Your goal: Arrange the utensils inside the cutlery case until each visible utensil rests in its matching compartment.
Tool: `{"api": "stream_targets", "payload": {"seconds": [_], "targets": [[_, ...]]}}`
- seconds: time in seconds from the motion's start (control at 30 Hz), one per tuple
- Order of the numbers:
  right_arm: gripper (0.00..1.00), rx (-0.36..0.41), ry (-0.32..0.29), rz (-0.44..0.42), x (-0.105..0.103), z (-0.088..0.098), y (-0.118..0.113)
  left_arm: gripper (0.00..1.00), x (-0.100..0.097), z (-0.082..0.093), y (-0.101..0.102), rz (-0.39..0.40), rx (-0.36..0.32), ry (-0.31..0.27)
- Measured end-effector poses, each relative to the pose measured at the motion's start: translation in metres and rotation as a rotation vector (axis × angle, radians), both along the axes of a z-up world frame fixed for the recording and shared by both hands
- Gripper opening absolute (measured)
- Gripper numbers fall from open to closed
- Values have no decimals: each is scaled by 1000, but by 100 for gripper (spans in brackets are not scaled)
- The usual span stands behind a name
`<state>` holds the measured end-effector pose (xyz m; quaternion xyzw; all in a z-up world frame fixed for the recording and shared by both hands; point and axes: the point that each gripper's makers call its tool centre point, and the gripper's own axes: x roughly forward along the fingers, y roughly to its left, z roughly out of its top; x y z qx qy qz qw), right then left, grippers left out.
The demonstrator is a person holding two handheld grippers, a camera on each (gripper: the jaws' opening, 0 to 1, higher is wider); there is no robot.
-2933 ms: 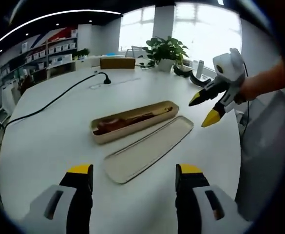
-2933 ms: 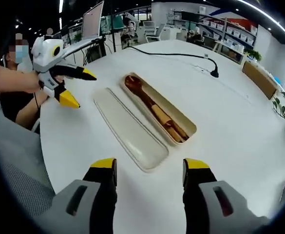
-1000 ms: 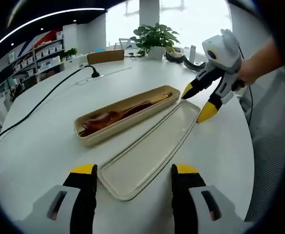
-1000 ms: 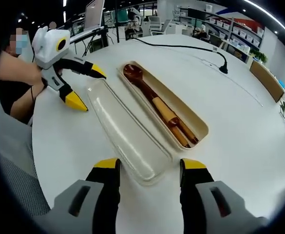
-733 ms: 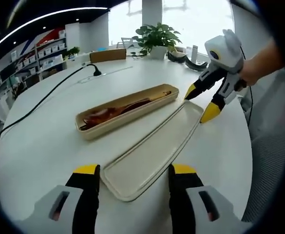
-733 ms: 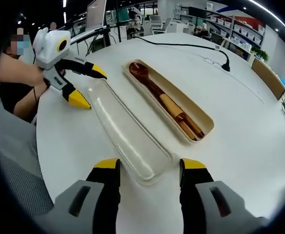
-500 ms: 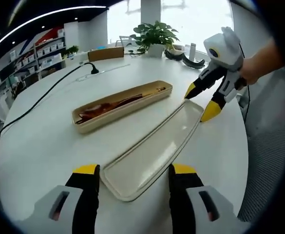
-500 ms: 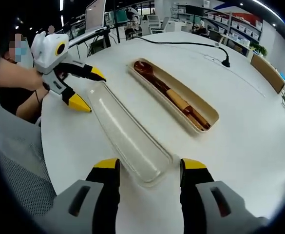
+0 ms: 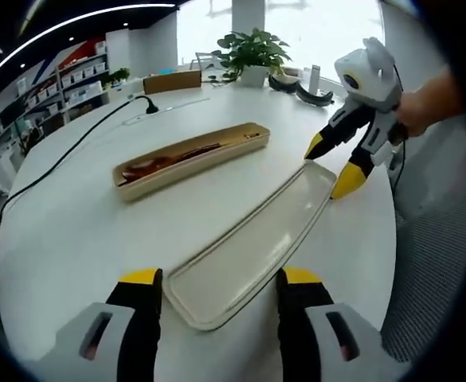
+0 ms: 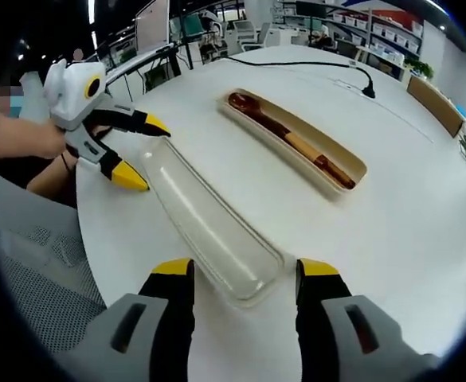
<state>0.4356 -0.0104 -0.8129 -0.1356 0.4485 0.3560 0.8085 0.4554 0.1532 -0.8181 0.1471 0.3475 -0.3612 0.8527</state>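
Lid [image 9: 252, 241] spans both grippers' spread jaws — case [image 9: 189, 159] apart (utensils inside).

— What is the bench [image 9: 81, 231] made of?
— A smooth white top with a soft sheen; window light glares off it by the far edge.
— And the case [image 9: 191, 157]?
— Matt beige plastic, by the look. Its lid [image 10: 207, 225] is thinner, pale and slightly translucent in the right gripper view.
— The utensils [image 10: 284, 137] inside?
— Reddish-brown wood with a polished gloss.
— The grippers?
— Left gripper [image 9: 219, 276] and right gripper [image 10: 245, 267]: grey plastic bodies, jaws tipped in glossy yellow over black.
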Motion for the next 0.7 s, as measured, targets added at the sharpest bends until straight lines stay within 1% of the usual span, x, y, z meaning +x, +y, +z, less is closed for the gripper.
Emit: {"api": "stream_targets", "payload": {"seconds": [0.17,0.3,0.37,0.4,0.43,0.47,0.57,0.7], "targets": [[49,27,45,-16,-6,2,-1,62,-4,2,-1,10,-29,12],[49,33,62,-10,-10,2,-1,62,-8,2,-1,14,-32,25],[49,18,55,8,-11,2,-1,62,-9,3,-1,11,-29,23],[50,-10,40,44,-12,1,-2,62,-9,3,-2,14,-36,33],[52,-30,28,71,-13,-1,-2,62,-10,4,-3,22,-53,55],[54,-41,21,92,-16,-1,0,62,-9,5,-2,24,-56,62],[54,-61,9,105,-17,-3,1,62,-10,5,-1,24,-47,69],[50,-67,3,91,-14,-2,0,62,-13,7,0,40,-73,98]]}}
